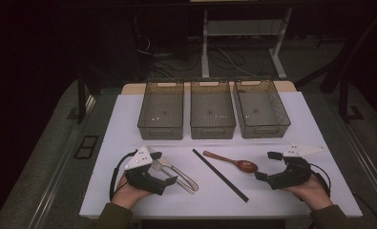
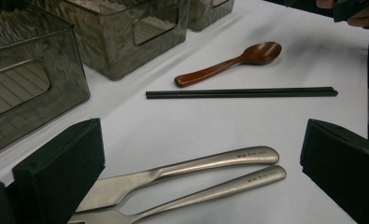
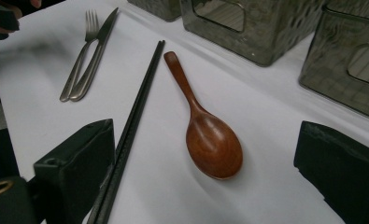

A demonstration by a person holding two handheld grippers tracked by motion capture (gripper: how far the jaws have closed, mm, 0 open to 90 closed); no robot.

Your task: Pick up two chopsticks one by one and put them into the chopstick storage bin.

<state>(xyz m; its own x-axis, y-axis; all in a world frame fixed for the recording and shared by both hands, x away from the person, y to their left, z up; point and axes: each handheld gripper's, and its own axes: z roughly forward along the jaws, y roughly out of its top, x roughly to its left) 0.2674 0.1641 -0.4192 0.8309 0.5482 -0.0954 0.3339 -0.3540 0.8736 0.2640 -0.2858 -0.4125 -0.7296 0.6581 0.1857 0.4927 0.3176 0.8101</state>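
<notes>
Both claws agape over cutlery.

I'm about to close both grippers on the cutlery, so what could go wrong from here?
1. The fork and knife lie touching between the open left gripper jaws; closing may pinch both.
2. The chopsticks run right beside one jaw of the open right gripper, so reaching for the wooden spoon could nudge or snag them.
3. All pieces lie flat on the smooth white table and may slide.
</notes>
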